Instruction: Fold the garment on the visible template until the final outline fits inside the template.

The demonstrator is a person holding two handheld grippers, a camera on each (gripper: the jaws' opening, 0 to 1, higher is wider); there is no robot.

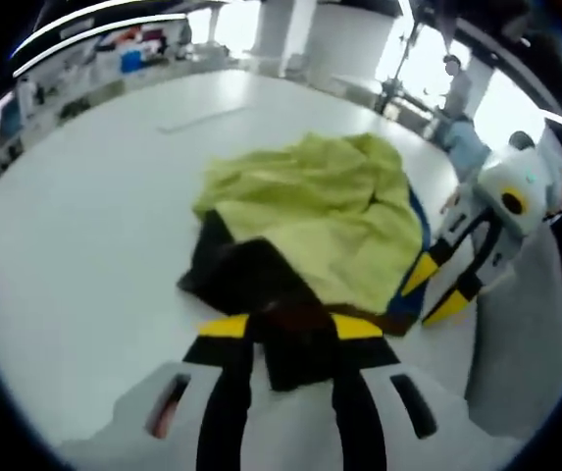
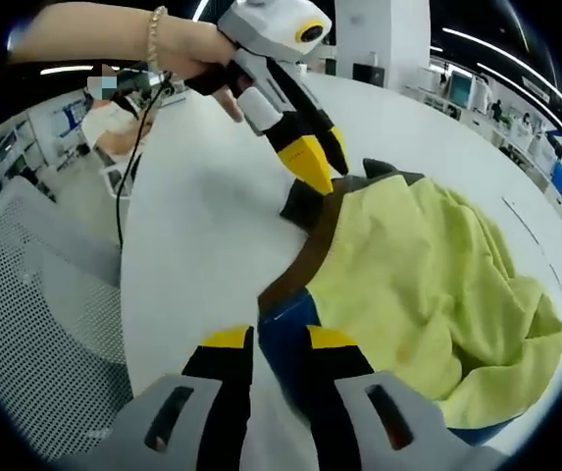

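**Q.** What is shown, and where does it lie?

**A.** A yellow-green garment (image 1: 310, 211) is shown bunched on a white table (image 1: 75, 255). A dark panel (image 1: 246, 280) and a brown band (image 2: 305, 260) are seen along its near edge. A blue sheet (image 2: 285, 343), taken to be the template, is glimpsed beneath it and is largely covered by the cloth.

**Q.** How are the tools placed against it?

**A.** In the left gripper view, the left gripper (image 1: 290, 329) is seen clenched on the dark panel, which is pinched between the yellow-tipped jaws. In the right gripper view, the right gripper (image 2: 281, 339) is set at the blue edge, just below the end of the brown band. Its jaws are drawn close together with blue material between them, so it is judged to be grasping; whether cloth or sheet is held cannot be told. Both tools are thus placed on the same long edge, apart from each other, with the bulk of the cloth lying beyond them. A person's hand (image 2: 197, 49) is seen on the left tool's handle.

**Q.** How is the step best carried out?

**A.** A fold or spread of that edge is judged to be in hand. The two corners are best lifted together and kept taut, so that the crumpled middle is drawn flat. Only cloth should be carried; the sheet should be left lying. The edge is then best laid down inside the blue outline and kept on the table.
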